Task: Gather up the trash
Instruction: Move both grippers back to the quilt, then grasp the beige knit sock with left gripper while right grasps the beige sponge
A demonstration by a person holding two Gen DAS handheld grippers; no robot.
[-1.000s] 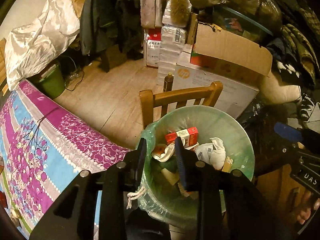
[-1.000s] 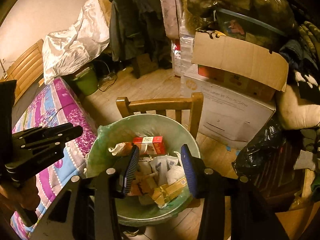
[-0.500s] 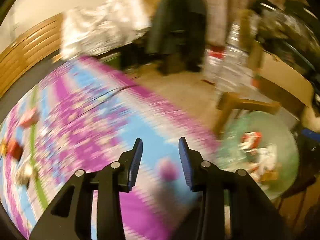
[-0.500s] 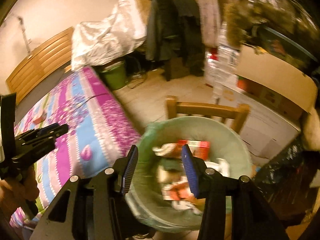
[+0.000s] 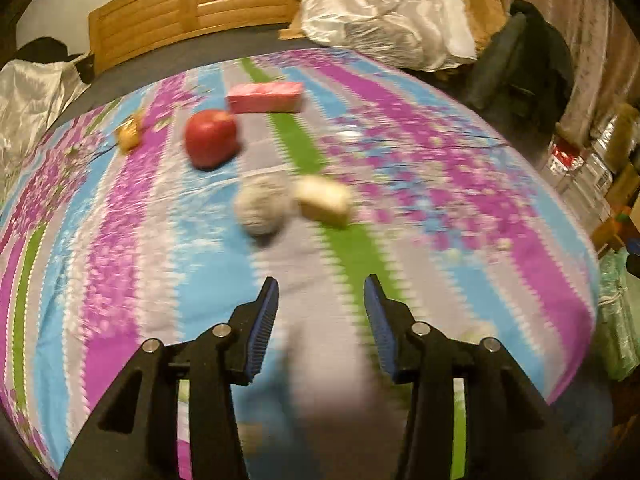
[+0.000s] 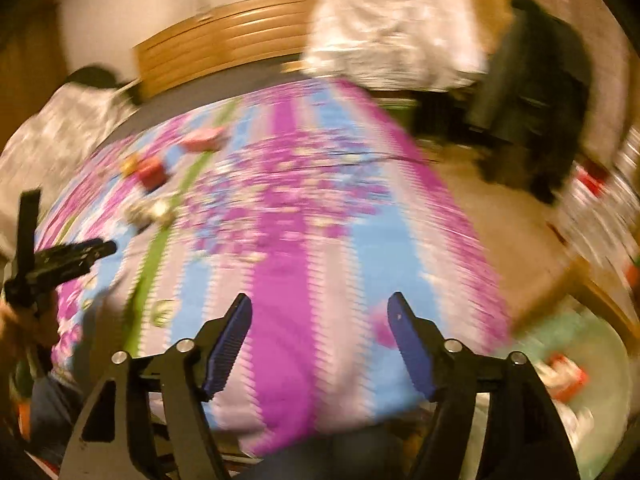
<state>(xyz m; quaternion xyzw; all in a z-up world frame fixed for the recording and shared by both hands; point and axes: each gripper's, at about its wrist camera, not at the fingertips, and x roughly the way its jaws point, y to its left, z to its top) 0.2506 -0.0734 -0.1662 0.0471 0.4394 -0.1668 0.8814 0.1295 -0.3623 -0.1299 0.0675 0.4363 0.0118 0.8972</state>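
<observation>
Several loose items lie on the striped purple, blue and green bedsheet (image 5: pixel 460 216): a crumpled grey-white ball (image 5: pixel 260 208), a beige wad (image 5: pixel 324 200) beside it, a red apple (image 5: pixel 210 142), a pink box (image 5: pixel 264 98) and a small yellowish piece (image 5: pixel 130 134). My left gripper (image 5: pixel 320 292) hovers over the sheet short of the ball, its jaws opening with nothing between them. My right gripper (image 6: pixel 320 304) hangs over the bed's near edge, its jaws opening wide and empty. The right wrist view is blurred; it shows the left gripper (image 6: pixel 96 250) at the far left.
The green-bagged trash bin (image 6: pixel 580 368) with litter in it stands at the lower right beside the bed, also at the edge (image 5: pixel 616 312). A wooden headboard (image 5: pixel 192 12), white bedding (image 5: pixel 384 12), a dark coat (image 5: pixel 520 60) and bare wooden floor (image 6: pixel 500 216) surround the bed.
Both grippers have swung from above the trash bin over to the bed. Both jaws have spread wider, the right more than the left. The bin now sits at the right edge.
</observation>
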